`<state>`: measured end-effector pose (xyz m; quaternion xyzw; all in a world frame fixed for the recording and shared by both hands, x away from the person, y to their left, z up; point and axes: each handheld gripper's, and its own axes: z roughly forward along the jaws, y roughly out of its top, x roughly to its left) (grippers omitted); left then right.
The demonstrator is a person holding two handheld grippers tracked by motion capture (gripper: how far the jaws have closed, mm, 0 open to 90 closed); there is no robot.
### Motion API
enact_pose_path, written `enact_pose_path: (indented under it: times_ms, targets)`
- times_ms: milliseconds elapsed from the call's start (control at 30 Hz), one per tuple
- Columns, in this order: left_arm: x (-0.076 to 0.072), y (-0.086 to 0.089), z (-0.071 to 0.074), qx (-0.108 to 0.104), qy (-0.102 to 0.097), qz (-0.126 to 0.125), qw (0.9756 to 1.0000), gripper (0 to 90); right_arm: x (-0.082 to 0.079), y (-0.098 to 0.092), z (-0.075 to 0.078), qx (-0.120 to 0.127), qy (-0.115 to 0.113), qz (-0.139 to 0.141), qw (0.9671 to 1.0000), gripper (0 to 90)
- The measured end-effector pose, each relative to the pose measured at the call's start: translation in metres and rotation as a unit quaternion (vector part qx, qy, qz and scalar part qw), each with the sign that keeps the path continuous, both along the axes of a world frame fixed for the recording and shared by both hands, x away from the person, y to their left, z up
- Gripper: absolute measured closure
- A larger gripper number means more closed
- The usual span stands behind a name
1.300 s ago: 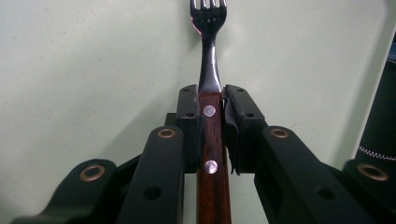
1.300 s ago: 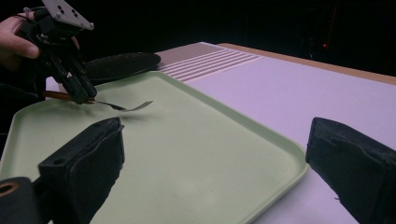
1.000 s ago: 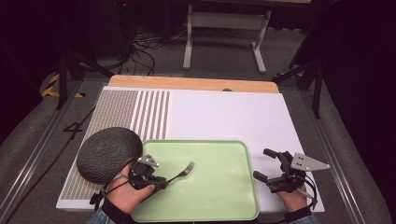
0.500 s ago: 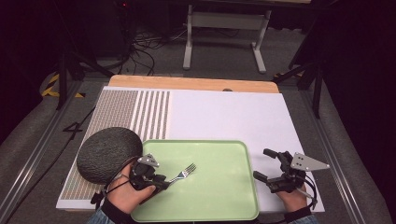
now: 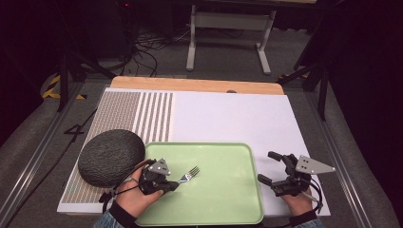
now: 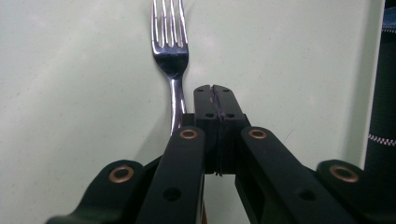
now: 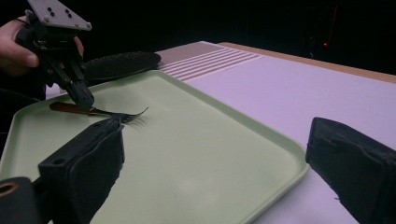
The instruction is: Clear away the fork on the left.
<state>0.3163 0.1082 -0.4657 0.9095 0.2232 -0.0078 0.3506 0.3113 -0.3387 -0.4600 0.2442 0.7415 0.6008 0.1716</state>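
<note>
A metal fork [image 5: 189, 175] lies on the left part of a pale green tray [image 5: 223, 199], tines pointing right and away from me. My left gripper [image 5: 172, 185] is down on the tray at the fork's handle. In the left gripper view its jaws [image 6: 215, 91] are pressed together, and the fork [image 6: 172, 56] runs just beside the left jaw, not between them. The right gripper view shows that gripper's tip [image 7: 86, 103] touching down at the fork [image 7: 119, 114]. My right gripper [image 5: 266, 166] stands open at the tray's right rim, holding nothing.
A dark grey round domed object [image 5: 111, 156] sits left of the tray, touching its corner. Tray and dome rest on a white mat [image 5: 228, 118] with a striped patch [image 5: 138, 111]. A wooden table edge [image 5: 190, 84] runs behind it.
My left gripper has shifted slightly to the right along the fork's handle. The fork and the right gripper have hardly moved.
</note>
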Motion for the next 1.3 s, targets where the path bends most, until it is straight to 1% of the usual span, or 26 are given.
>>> enact_pose_path:
  times_ms: [100,133,233,333,367,433,567,667,833,1033,1233,1300]
  targets:
    - [0.002,-0.004,-0.004,0.007,-0.003,-0.009,0.9999,90.0,0.0,0.0,0.0,0.0,0.0,0.0,1.0,5.1]
    - [0.002,-0.006,-0.006,0.008,-0.007,-0.011,0.9999,90.0,0.0,0.0,0.0,0.0,0.0,0.0,1.0,5.1]
    - [0.003,-0.011,-0.01,0.016,-0.007,-0.02,0.9996,90.0,0.0,0.0,0.0,-0.001,0.001,0.0,1.0,5.1]
    - [0.004,-0.011,-0.01,0.015,-0.008,-0.02,0.9997,90.0,0.0,0.0,0.0,0.0,0.0,0.0,1.0,5.1]
    - [0.004,-0.011,-0.01,0.016,-0.012,-0.018,0.9996,90.0,0.0,0.0,0.0,0.0,0.0,0.0,1.0,5.1]
    - [0.004,-0.009,-0.01,0.018,-0.011,-0.012,0.9997,90.0,0.0,0.0,0.0,0.0,0.0,0.0,1.0,5.1]
    - [0.006,-0.006,-0.009,0.023,-0.022,0.003,0.9995,90.0,0.0,0.0,0.0,0.0,-0.001,0.001,1.0,5.1]
    - [0.008,-0.002,-0.009,0.024,-0.025,0.019,0.9992,90.0,0.0,0.0,0.0,0.0,0.0,0.0,1.0,5.1]
    - [0.013,0.008,-0.009,0.026,-0.024,0.04,0.9986,90.0,0.0,0.0,0.0,-0.001,0.0,-0.001,1.0,5.1]
    - [0.015,0.014,-0.009,0.026,-0.02,0.057,0.9979,90.0,0.0,0.0,0.0,-0.002,0.0,-0.002,1.0,5.1]
    - [0.017,0.02,-0.008,0.033,-0.025,0.076,0.9962,90.0,0.0,-0.001,0.0,-0.003,0.0,-0.004,1.0,5.1]
    - [0.017,0.024,-0.008,0.037,-0.028,0.086,0.9952,90.0,0.0,-0.001,0.0,-0.003,0.0,-0.004,1.0,5.1]
